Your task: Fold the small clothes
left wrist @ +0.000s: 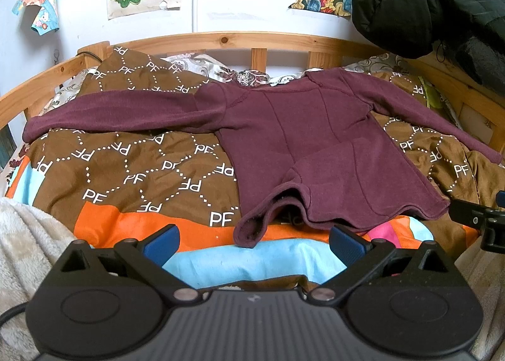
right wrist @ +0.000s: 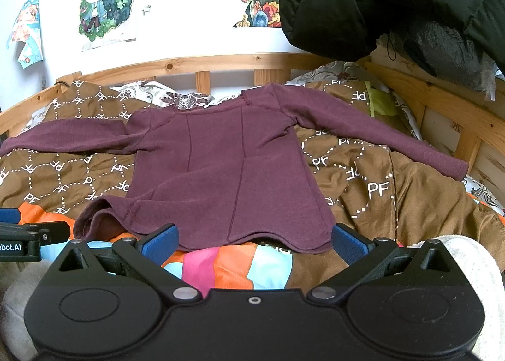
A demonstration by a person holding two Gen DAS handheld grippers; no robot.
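A small maroon long-sleeved top (left wrist: 303, 152) (right wrist: 221, 168) lies spread flat on the bed, neckline towards the headboard, both sleeves stretched out sideways. Its hem faces me, and the hem's left corner is rumpled and lifted. My left gripper (left wrist: 252, 245) stands open just short of the hem, near that lifted corner, with nothing between its blue pads. My right gripper (right wrist: 255, 242) is open too, its pads on either side of the hem's right half, low over it. Each gripper shows at the edge of the other's view.
The top rests on a brown "PF"-patterned quilt (left wrist: 132, 171) with orange, blue and pink patches. A wooden bed rail (left wrist: 240, 40) runs behind. A black padded jacket (right wrist: 394, 4) hangs at the upper right. A cream fleece blanket (left wrist: 28, 250) lies at the near edge.
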